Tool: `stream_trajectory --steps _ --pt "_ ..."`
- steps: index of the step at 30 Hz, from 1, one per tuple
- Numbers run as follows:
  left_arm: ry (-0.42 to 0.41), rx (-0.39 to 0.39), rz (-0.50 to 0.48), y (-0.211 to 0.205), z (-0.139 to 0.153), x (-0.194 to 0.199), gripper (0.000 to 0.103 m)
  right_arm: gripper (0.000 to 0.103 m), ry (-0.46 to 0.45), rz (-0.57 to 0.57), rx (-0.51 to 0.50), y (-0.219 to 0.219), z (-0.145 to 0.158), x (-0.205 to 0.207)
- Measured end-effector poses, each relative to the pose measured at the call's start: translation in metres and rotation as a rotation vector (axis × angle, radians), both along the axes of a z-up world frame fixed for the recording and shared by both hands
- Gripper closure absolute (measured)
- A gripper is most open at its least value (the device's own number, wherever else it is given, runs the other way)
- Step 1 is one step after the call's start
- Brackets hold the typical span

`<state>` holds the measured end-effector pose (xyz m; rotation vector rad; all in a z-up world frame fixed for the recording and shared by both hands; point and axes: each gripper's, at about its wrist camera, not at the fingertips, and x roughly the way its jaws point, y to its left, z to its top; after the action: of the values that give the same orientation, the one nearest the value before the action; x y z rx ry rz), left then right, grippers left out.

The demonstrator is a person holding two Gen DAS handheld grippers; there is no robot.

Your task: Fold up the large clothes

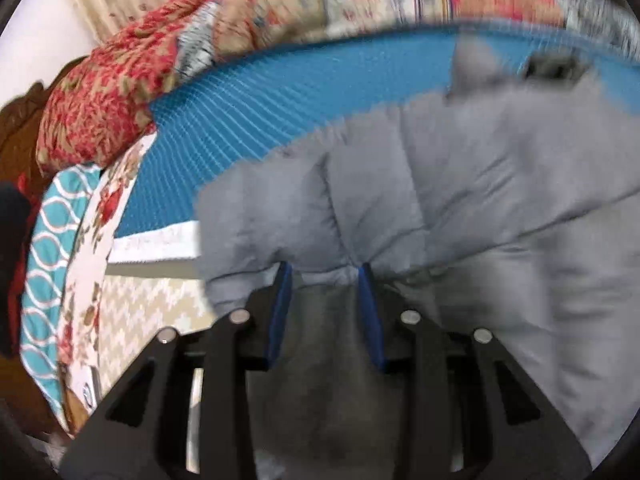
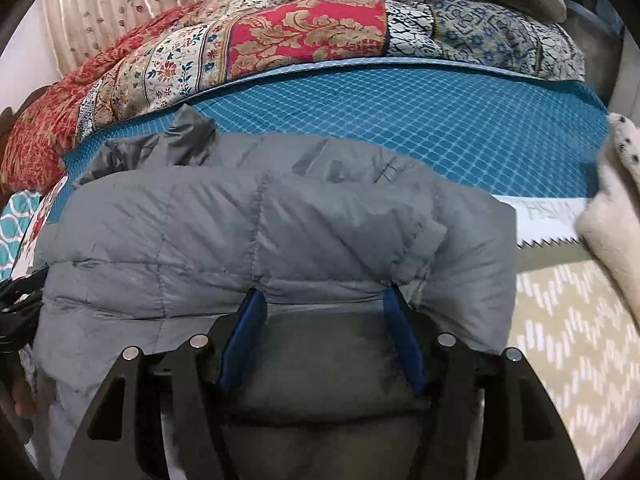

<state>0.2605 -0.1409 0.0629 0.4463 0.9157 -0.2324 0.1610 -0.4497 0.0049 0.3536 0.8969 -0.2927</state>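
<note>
Blue mat (image 2: 420,120) with a diamond grid takes up most of the bed, so I'll place everything off that. Behind the mat, along its far edge, sits a bunched-up patchwork quilt (image 2: 280,40) in reds, creams and blues, and behind that a pale striped curtain (image 2: 100,0). Below the mat's near edge you can see a beige zigzag rug (image 2: 572,340) on the floor. The mat's near edge has a white strip (image 2: 548,216) with saw-tooth cutting and some lettering I can't read.

On the mat's left half lies the grey puffer jacket (image 2: 260,208), quilted and bulky, with its front part hanging over the near edge toward the cameras. Darker, thinner grey fabric pokes up at the jacket's far-left corner, looks like a hood or lining, can't tell which. In the left view the jacket (image 1: 440,184) is blurry, and a small dark patch shows on it near the mat's far edge.

Left gripper (image 1: 325,270) has its blue pads pinched into a fold of the jacket, fabric bunched between them, so it's gripping. Right gripper (image 2: 324,294) has its fingers wider apart with a thick roll of jacket filling the gap, also holding it as far as I can see.

At the mat's right end, something white and fuzzy (image 2: 612,200) with dark spots pokes in; can't tell what.
</note>
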Motion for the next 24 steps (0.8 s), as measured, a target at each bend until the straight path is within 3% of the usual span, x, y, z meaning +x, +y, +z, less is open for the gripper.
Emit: stream_trajectory --steps 3,5,6,8,9,11,13,14,17,20,24 --pt "-0.056 -0.126 -0.044 0.038 0.033 -0.042 0.066 0.027 -0.113 0.037 0.038 0.01 0.024 -0.051" --pt "-0.077 -0.165 -0.072 0.066 0.035 -0.074 0.051 0.027 -0.112 0.052 0.05 0.016 0.019 -0.081" --pt "-0.072 -0.159 -0.086 0.077 0.027 -0.088 0.049 0.025 -0.077 0.041 0.05 0.015 0.01 -0.085" --pt "0.013 -0.015 -0.125 0.084 -0.009 -0.103 0.049 0.025 0.048 0.017 0.108 0.003 -0.021 -0.089" --pt "0.054 0.073 -0.114 0.089 -0.029 -0.108 0.054 0.025 0.026 0.01 0.118 0.001 -0.019 -0.094" --pt "0.061 0.092 -0.065 0.104 -0.038 -0.119 0.057 0.025 -0.003 -0.053 0.127 0.003 0.003 -0.103" --pt "0.03 -0.002 0.005 0.136 -0.018 -0.136 0.057 0.025 -0.145 -0.03 0.199 0.015 0.037 -0.13" --pt "0.023 -0.048 0.026 0.15 -0.011 -0.144 0.055 0.025 -0.172 -0.015 0.194 0.021 0.046 -0.141" --pt "0.006 -0.15 0.094 0.21 0.004 -0.18 0.03 0.025 -0.223 0.051 0.199 0.046 0.06 -0.192" --pt "0.051 -0.201 0.121 0.264 0.001 -0.217 0.019 0.025 -0.196 0.08 0.161 0.066 0.046 -0.251" --pt "0.165 -0.286 0.168 0.315 -0.01 -0.26 0.018 0.025 -0.136 0.028 0.198 0.08 0.012 -0.32"
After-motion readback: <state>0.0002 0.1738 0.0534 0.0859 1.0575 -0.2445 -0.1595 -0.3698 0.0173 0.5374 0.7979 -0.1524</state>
